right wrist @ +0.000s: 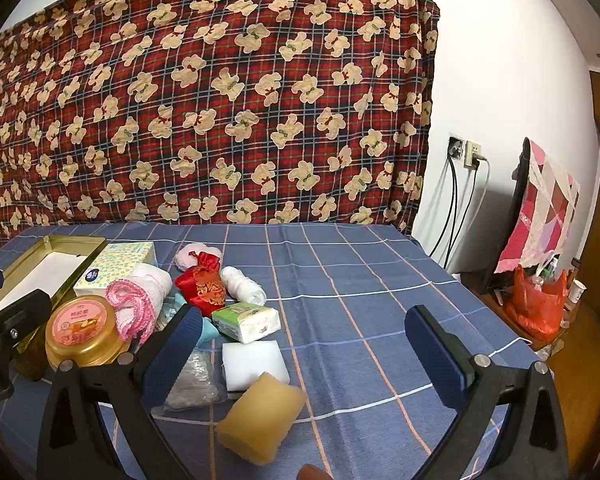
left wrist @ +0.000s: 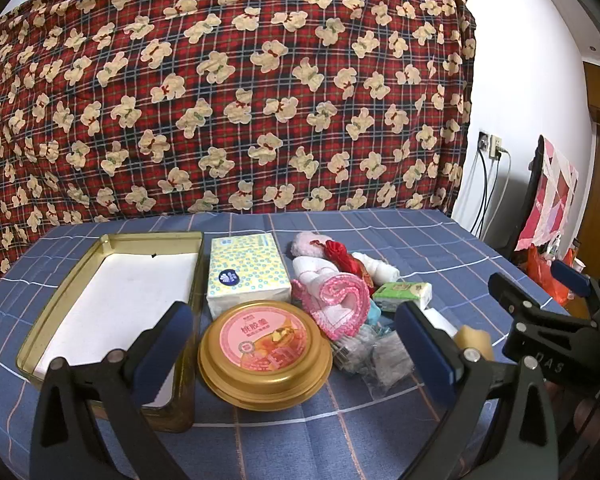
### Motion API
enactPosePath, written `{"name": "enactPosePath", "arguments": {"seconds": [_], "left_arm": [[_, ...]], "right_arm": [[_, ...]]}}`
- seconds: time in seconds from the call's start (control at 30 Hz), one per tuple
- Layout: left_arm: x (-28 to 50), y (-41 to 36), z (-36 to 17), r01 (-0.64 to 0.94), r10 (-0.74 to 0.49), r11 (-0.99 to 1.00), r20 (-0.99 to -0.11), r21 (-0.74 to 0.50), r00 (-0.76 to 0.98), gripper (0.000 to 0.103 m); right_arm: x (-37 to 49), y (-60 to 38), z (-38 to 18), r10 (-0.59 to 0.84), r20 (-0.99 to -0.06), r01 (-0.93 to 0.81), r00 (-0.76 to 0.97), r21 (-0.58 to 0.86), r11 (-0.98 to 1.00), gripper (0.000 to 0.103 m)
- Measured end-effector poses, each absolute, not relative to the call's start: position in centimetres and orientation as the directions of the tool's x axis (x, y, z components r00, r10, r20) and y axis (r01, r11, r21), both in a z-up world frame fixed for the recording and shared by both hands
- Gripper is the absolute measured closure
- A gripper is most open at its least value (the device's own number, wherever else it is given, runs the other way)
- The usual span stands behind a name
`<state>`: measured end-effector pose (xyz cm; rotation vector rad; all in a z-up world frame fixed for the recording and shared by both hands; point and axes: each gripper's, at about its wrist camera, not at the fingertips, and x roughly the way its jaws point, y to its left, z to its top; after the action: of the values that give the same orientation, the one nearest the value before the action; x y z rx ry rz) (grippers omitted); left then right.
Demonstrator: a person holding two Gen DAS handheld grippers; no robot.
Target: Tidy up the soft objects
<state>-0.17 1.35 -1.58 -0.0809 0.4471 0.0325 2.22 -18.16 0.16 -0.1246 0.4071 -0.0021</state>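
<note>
An open gold tin box (left wrist: 60,292) with a white lining lies at the table's left; it also shows in the right wrist view (right wrist: 60,242). Beside it are a tissue pack (left wrist: 246,272), a round gold tin (left wrist: 264,354), a pink-trimmed rolled towel (left wrist: 336,304), a red pouch (right wrist: 202,286), a small green tissue pack (right wrist: 246,322), a white sponge (right wrist: 256,364) and a yellow sponge (right wrist: 262,418). My left gripper (left wrist: 296,352) is open, hovering over the round tin. My right gripper (right wrist: 304,356) is open above the sponges.
A pink puff (right wrist: 198,254), a white cloth roll (right wrist: 244,286) and a clear plastic bag (right wrist: 194,380) lie in the pile. A bear-print plaid blanket (left wrist: 220,88) hangs behind the table. An orange bag (right wrist: 536,308) and wall sockets with cables (right wrist: 466,152) are at the right.
</note>
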Motion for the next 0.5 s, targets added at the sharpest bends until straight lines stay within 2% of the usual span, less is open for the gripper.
{"name": "enactPosePath", "arguments": {"seconds": [0.5], "left_arm": [[-0.19,1.50,-1.70,-0.050,0.013,0.996,-0.433,-0.073,0.901,0.000]], "right_arm": [[2.04,-17.94,-0.03,-0.028,-0.398,-0.024,0.917,-0.125,0.992,0.001]]}}
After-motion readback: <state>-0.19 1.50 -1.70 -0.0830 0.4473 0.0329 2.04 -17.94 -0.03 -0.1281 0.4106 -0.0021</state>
